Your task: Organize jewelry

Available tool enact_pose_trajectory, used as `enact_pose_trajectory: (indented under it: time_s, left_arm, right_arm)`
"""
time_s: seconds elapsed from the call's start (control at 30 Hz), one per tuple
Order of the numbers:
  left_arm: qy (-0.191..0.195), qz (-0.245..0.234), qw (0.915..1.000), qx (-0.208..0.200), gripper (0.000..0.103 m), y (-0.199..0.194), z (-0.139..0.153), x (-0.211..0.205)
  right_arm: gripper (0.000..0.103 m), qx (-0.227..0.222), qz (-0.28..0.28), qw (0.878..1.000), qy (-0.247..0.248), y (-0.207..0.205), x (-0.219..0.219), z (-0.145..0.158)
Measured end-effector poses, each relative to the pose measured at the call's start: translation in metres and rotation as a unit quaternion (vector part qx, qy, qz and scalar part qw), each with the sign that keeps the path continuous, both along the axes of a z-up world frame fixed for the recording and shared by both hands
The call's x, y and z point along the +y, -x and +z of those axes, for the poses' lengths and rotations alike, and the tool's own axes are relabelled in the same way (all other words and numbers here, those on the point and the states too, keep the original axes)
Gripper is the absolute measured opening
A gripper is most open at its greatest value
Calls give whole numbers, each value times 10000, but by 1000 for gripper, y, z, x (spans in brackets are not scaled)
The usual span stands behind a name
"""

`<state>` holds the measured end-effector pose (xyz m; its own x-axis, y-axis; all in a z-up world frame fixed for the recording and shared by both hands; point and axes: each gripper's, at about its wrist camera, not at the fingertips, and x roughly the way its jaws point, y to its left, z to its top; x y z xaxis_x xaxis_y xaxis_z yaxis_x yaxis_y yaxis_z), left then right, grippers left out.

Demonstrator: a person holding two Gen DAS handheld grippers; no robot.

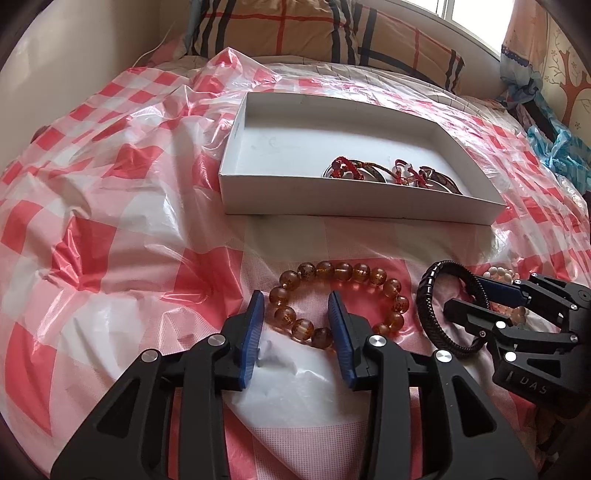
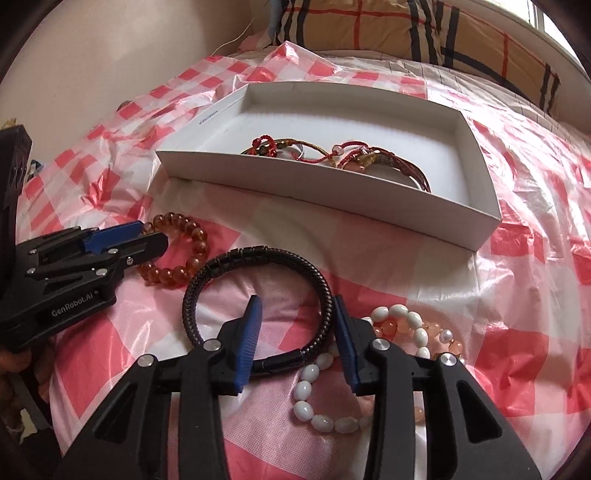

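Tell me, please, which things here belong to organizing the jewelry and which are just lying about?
Belongs to the job:
amber bead bracelet
black braided bracelet
white bead bracelet
white box
red cord bracelets inside it

Just lying about:
checked plastic sheet
plaid pillow
curtain

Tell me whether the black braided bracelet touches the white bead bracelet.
Touching: the right wrist view shows the white bead bracelet lying against the black braided bracelet near its clasp.

Red-and-white checked plastic sheet (image 1: 110, 221), white cardboard tray (image 1: 354, 206), amber bead bracelet (image 1: 343, 271), black braided bracelet (image 2: 325, 291), white oval-bead bracelet (image 2: 314, 417), tan plaid pillow (image 1: 295, 33).
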<state>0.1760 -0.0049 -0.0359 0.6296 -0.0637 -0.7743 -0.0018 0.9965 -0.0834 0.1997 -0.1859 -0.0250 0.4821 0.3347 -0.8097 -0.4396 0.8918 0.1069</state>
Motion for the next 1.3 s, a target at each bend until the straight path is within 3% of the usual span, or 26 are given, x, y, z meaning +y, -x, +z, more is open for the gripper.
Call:
enact_pose_trajectory:
  time_s: [0.1, 0.13, 0.23, 0.37, 0.57, 0.67, 0.77, 0.83, 0.93, 1.07, 1.2, 1.3]
  left_arm:
    - [89, -36, 9999, -55, 25, 2, 1, 2]
    - [139, -42, 9999, -76, 22, 2, 2, 3]
    - [367, -70, 9992, -126, 13, 5, 7, 9]
    - [897, -122, 9956, -239, 9, 16, 23, 17]
    - [1116, -257, 9919, -545, 7, 33, 51, 13]
    - [1001, -305, 9932, -514, 7, 31, 57, 9]
    - [811, -364, 9958, -212, 9, 15, 42, 7]
    - [505, -233, 9984, -34, 22, 3, 29, 8]
    - [349, -101, 9993, 93, 35, -9, 13, 14]
    - [209, -238, 9993, 198, 35, -15, 2, 10]
    - [-91, -382, 9991, 179, 14, -15, 2, -1]
    - [-3, -379, 9992, 126, 11, -10, 8, 1]
  right_arm:
    - [13, 167, -120, 9987, -467, -4, -16, 0]
    - [10, 245, -152, 9974, -661, -6, -21, 0]
    - [9, 355, -245, 9918, -1199, -5, -35, 2]
    - [9, 351, -393, 9804, -1899, 7, -51, 11]
    - [9, 243, -736, 9597, -2702, 27, -82, 32]
    - [9, 206, -770, 9570, -2788, 35, -86, 41]
    - [9, 165, -748, 9563, -2821, 40, -87, 47]
    - [9, 137, -714, 9576, -2789, 40, -86, 49]
    - [9, 127, -638, 9588, -2765, 39, -83, 50]
    - [9, 152, -581, 9580, -2804, 36, -80, 48]
    - [9, 164, -530, 9575, -2832, 32, -74, 48]
    - [9, 151, -492, 9567, -2865, 33, -71, 50]
